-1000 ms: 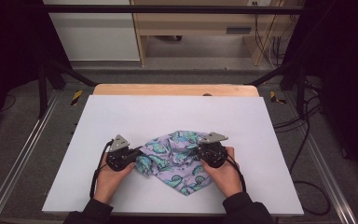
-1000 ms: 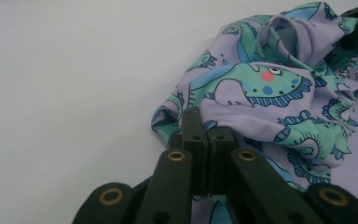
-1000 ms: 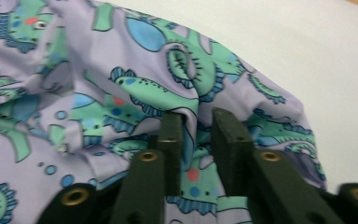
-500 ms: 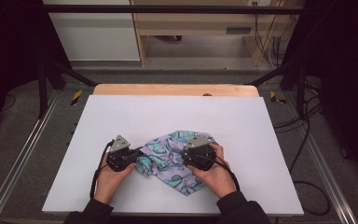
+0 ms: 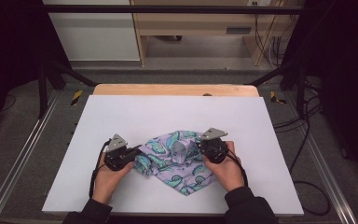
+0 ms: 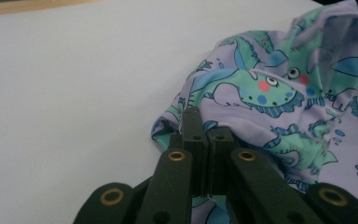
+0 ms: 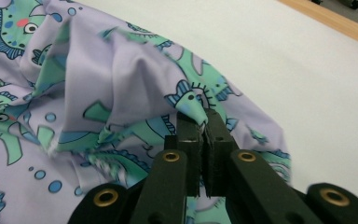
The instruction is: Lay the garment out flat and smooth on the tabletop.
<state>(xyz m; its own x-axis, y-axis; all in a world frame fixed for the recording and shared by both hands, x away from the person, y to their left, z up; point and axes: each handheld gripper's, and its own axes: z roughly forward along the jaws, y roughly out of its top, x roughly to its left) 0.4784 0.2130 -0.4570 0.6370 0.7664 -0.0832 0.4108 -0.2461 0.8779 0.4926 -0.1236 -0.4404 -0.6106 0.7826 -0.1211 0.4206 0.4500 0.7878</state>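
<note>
A lilac cloth [image 5: 177, 163] printed with green and blue dinosaurs lies crumpled on the white table [image 5: 168, 112], near its front middle. My left gripper [image 5: 136, 153] sits at the cloth's left edge. Its jaws are shut with the cloth [image 6: 270, 107] pinched between the tips of the left gripper [image 6: 204, 126]. My right gripper [image 5: 199, 148] is at the cloth's right side. Its jaws have just been closing and now pinch a raised fold of the cloth [image 7: 98, 84] at the tips of the right gripper [image 7: 204, 122]. A ridge of fabric stands up between the two grippers.
A wooden strip [image 5: 177, 89] borders the table's far edge. Metal rails [image 5: 23, 154] run along both sides, and cables [image 5: 303, 140] lie on the floor to the right. A dark frame bar [image 5: 168, 8] crosses overhead at the back.
The right gripper reached left onto the cloth, then came back to the right with a fold of it, which now stands raised. The left gripper stayed where it was.
</note>
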